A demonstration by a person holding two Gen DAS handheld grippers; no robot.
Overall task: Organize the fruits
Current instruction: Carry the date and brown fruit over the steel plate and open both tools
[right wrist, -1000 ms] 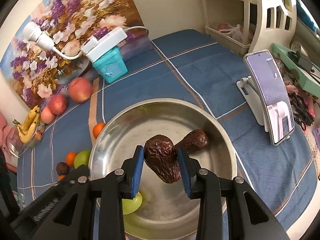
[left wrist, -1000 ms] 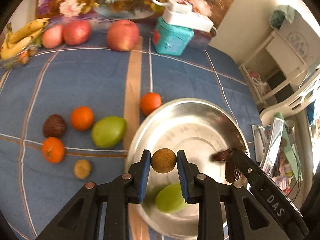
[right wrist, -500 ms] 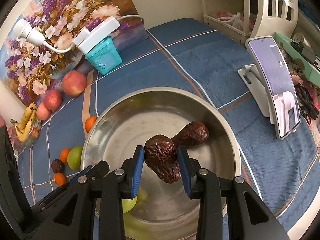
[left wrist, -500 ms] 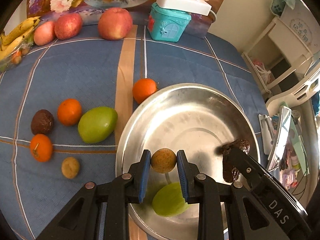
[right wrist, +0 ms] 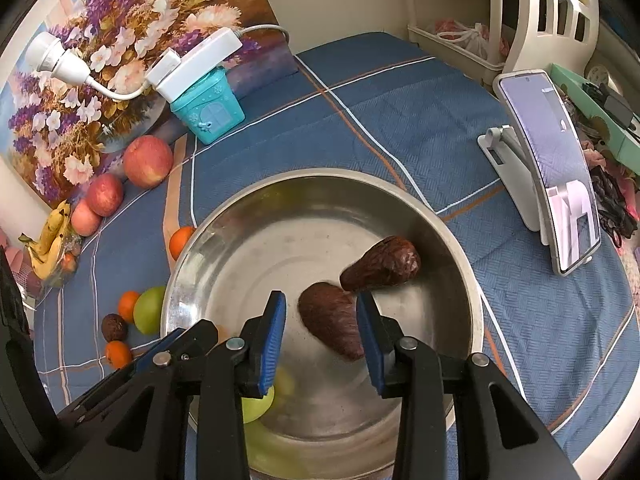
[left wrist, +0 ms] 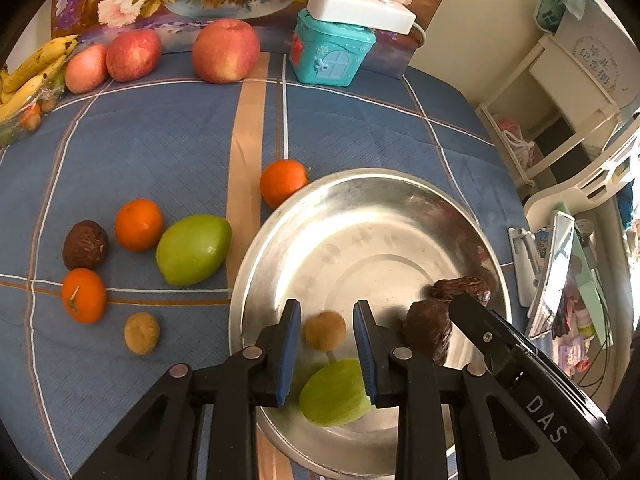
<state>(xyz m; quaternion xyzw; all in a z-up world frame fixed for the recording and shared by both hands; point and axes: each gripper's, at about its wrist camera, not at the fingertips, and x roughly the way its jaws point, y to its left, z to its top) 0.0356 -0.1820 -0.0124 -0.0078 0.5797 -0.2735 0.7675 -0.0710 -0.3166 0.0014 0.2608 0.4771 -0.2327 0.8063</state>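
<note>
While both drop: fruit released into steel bowl (left wrist: 400, 188).
Left gripper (left wrist: 326, 344): fingers spread, brown fruit (left wrist: 324, 330) loose.
Right gripper (right wrist: 320, 336): fingers spread, wrinkled date (right wrist: 332, 326) freed.
Next: fetch green fruit (left wrist: 194, 249).

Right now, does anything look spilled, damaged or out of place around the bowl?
Nothing spilled or damaged. The metal bowl sits level. One oddity: a white power strip lies on top of the teal house-shaped box, beside the apples. Several fruits lie loose on the cloth, not yet sorted.

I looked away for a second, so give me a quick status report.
Left gripper open, tan fruit loose between fingers. Right gripper open, wrinkled brown fruit over the bowl. Nothing blocking.
</note>
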